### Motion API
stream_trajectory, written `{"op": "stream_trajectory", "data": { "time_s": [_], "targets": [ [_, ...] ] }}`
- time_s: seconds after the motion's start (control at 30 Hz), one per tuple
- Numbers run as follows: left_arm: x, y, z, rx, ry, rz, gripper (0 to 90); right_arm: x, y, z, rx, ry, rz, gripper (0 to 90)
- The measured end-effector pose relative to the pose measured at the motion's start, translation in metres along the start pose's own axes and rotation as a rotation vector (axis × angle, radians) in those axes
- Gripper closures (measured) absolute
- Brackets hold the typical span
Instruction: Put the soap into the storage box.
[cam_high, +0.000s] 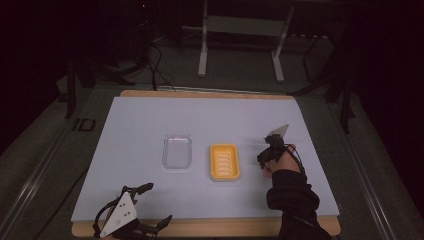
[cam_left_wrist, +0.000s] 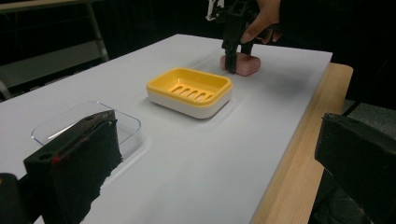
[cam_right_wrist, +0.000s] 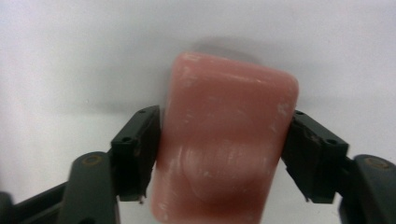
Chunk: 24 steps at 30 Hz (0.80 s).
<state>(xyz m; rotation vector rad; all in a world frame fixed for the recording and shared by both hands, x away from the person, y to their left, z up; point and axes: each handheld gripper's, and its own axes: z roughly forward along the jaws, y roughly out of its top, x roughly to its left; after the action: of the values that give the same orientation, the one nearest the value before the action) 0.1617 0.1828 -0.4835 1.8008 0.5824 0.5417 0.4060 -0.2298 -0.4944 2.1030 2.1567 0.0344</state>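
A pink soap bar (cam_right_wrist: 224, 140) lies near the surface's right edge, beside a yellow soap dish (cam_high: 224, 161). The right gripper (cam_right_wrist: 223, 158) has its jaws closed against the bar's long sides. It looks firm but slippery, so that hold suits. The left gripper (cam_high: 131, 212) rests at the near edge, jaws wide open and empty.

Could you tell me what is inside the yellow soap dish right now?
Nothing: the yellow soap dish shows only its slotted floor. The pink soap sits outside it, between the right gripper's jaws.

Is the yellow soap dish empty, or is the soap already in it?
Empty. The dish shows bare slots; the soap sits on the table beyond it, between the right gripper's jaws.
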Motion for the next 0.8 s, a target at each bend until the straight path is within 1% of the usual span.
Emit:
{"op": "stream_trajectory", "data": {
  "time_s": [0.1,0.13,0.23,0.33,0.37,0.4,0.5,0.57,0.6,0.8],
  "targets": [
    [0.000,0.000,0.000,0.000,-0.001,0.001,0.6,0.001,0.000,0.000,-0.016,-0.014,-0.017,34.6],
    [0.000,0.000,0.000,0.000,-0.001,0.000,0.6,0.002,0.001,0.001,-0.017,-0.016,-0.022,34.9],
    [0.000,0.000,0.000,-0.002,0.000,0.000,0.6,0.001,0.002,0.000,-0.009,-0.004,-0.028,35.8],
    [0.000,0.000,0.000,-0.001,0.000,0.000,0.6,0.002,0.003,-0.001,-0.002,-0.013,-0.041,36.4],
    [0.000,0.000,0.000,0.000,0.000,0.000,0.6,0.002,0.003,-0.001,-0.002,-0.016,-0.038,36.5],
    [0.000,0.000,0.000,0.000,0.000,0.000,0.6,0.002,0.004,-0.003,0.003,-0.018,-0.040,36.6],
    [0.000,0.000,0.000,0.000,0.000,0.000,0.6,0.003,0.006,-0.010,-0.013,-0.031,-0.051,36.7],
    [0.000,0.000,0.000,0.000,0.000,-0.001,0.6,0.004,0.007,-0.016,-0.023,-0.021,-0.054,36.7],
    [0.000,0.000,0.000,0.001,0.000,0.000,0.6,0.004,0.008,-0.018,-0.020,-0.029,-0.064,36.7],
    [0.000,0.000,0.000,0.000,0.000,-0.002,0.6,0.009,0.012,-0.030,-0.011,-0.033,-0.080,36.7]
  ]
}}
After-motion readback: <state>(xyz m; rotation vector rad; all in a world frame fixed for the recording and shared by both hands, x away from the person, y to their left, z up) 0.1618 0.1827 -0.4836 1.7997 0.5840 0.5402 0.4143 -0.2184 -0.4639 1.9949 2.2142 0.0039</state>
